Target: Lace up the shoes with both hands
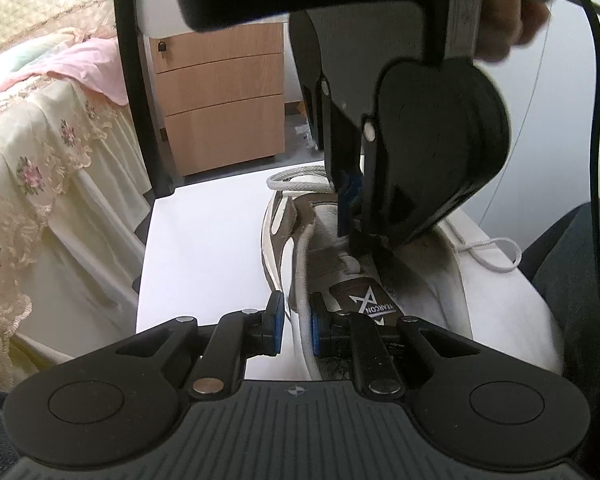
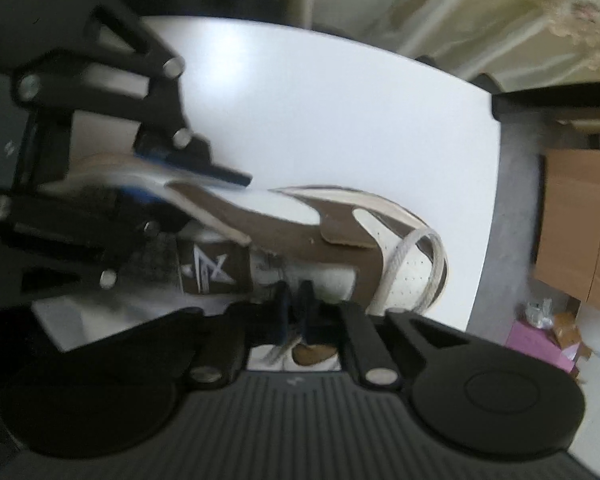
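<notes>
A white and brown shoe (image 1: 296, 236) (image 2: 284, 224) lies on a white table (image 1: 204, 248) (image 2: 320, 100), its tongue label (image 1: 370, 300) showing. My left gripper (image 1: 297, 330) (image 2: 156, 178) is shut on the padded collar at the shoe's side. My right gripper (image 1: 350, 216) (image 2: 296, 304) points straight down over the tongue, shut. A pale strand of shoelace (image 2: 278, 350) shows between its pads. A loop of the white lace (image 1: 296, 182) (image 2: 404, 264) lies over the toe. Another lace end (image 1: 492, 256) trails off the right side of the shoe.
Beyond the table stands a wooden drawer cabinet (image 1: 220, 92). A bed with a floral lace cover (image 1: 40, 152) is to the left. A person's leg in dark trousers (image 1: 580, 272) is at the right. A cardboard box (image 2: 580, 220) and a pink box (image 2: 540, 344) sit on the floor.
</notes>
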The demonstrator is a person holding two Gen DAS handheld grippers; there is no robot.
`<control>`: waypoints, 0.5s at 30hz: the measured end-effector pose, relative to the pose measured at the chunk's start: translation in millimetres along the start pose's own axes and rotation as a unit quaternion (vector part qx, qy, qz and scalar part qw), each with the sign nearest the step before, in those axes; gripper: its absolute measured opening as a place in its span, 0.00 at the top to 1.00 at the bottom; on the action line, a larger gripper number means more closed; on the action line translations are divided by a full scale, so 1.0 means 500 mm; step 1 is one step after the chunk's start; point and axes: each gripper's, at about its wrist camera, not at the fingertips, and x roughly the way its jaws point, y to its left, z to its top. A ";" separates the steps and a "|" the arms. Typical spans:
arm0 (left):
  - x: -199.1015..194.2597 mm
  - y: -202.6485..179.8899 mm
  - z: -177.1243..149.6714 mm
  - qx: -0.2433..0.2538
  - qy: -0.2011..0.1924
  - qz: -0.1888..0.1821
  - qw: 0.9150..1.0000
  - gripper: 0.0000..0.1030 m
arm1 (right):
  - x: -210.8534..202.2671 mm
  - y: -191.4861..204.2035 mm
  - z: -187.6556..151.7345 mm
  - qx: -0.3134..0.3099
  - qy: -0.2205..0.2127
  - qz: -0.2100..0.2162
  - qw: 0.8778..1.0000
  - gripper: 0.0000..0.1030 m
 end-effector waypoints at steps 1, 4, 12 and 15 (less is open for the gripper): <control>0.000 -0.002 0.000 0.003 0.000 0.001 1.000 0.85 | -0.006 -0.005 -0.008 0.032 -0.016 -0.002 0.999 0.97; 0.002 -0.008 -0.001 0.010 0.003 0.008 1.000 0.86 | -0.040 -0.018 -0.040 0.131 -0.076 -0.002 0.988 0.97; 0.004 -0.043 -0.004 0.044 0.003 0.043 0.998 0.88 | -0.141 -0.004 -0.079 0.238 -0.186 0.022 0.953 0.98; 0.006 -0.044 -0.003 0.046 0.004 0.046 0.998 0.88 | -0.186 -0.003 -0.090 0.264 -0.241 0.027 0.933 0.98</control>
